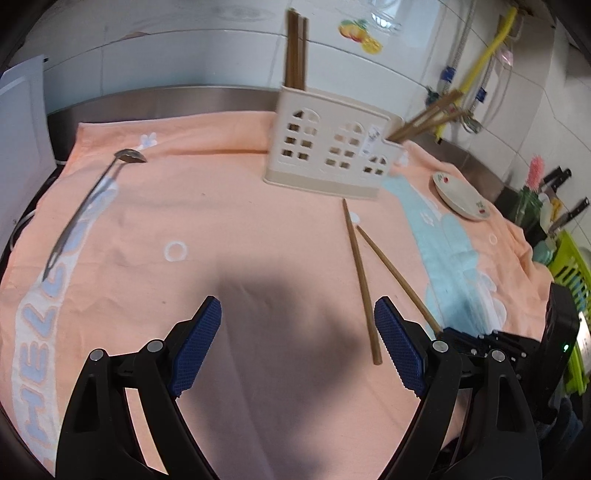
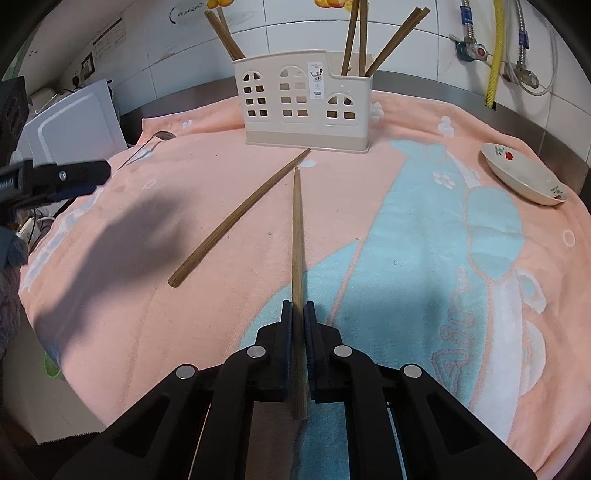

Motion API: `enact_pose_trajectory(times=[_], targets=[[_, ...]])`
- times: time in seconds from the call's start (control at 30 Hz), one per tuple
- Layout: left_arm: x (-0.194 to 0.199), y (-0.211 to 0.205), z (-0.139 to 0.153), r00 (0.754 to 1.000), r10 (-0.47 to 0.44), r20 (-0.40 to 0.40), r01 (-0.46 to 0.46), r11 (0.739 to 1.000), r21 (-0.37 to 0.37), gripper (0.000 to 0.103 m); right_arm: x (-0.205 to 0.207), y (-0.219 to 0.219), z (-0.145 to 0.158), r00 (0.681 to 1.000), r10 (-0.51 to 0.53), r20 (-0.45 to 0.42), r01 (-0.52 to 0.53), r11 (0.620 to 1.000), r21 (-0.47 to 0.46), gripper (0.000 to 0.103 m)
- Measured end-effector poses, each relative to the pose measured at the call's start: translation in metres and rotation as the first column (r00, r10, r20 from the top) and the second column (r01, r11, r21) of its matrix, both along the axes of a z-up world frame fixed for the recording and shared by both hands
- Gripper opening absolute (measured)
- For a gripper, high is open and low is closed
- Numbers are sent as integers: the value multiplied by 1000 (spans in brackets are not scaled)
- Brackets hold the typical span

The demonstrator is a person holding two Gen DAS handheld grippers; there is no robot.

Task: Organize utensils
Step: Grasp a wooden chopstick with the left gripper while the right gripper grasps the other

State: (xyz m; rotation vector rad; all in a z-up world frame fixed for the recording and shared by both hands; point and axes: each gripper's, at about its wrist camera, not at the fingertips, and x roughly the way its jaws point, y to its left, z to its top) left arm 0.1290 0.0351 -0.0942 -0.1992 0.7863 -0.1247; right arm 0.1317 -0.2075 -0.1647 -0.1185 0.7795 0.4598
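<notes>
Right hand-held gripper pinching chopstick | left hand-held gripper spread | plate nearby

White glossy tiled wall behind worktop, light glare on tiles. Fruit sticker on wall. Steel worktop edge runs along wall base. Peach towel with pale blue and white pattern covers worktop. Yellow hose and braided metal pipes with valves at right on wall. White appliance at left, wall socket above it. Green plastic rack at far right edge, black-handled knives near pink flower.
</notes>
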Motion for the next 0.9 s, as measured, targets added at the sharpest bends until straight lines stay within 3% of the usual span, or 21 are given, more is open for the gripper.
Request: enact_pose_trajectory(times=[0.33, 0.9], targets=[[8, -38, -18, 996, -84, -35, 85, 996, 22, 82, -8, -12, 27, 998, -8, 62, 7, 1000, 24, 6], [36, -79, -46, 978, -183, -103, 183, 983, -2, 30, -13, -25, 75, 986, -8, 166, -4, 997, 73, 6]])
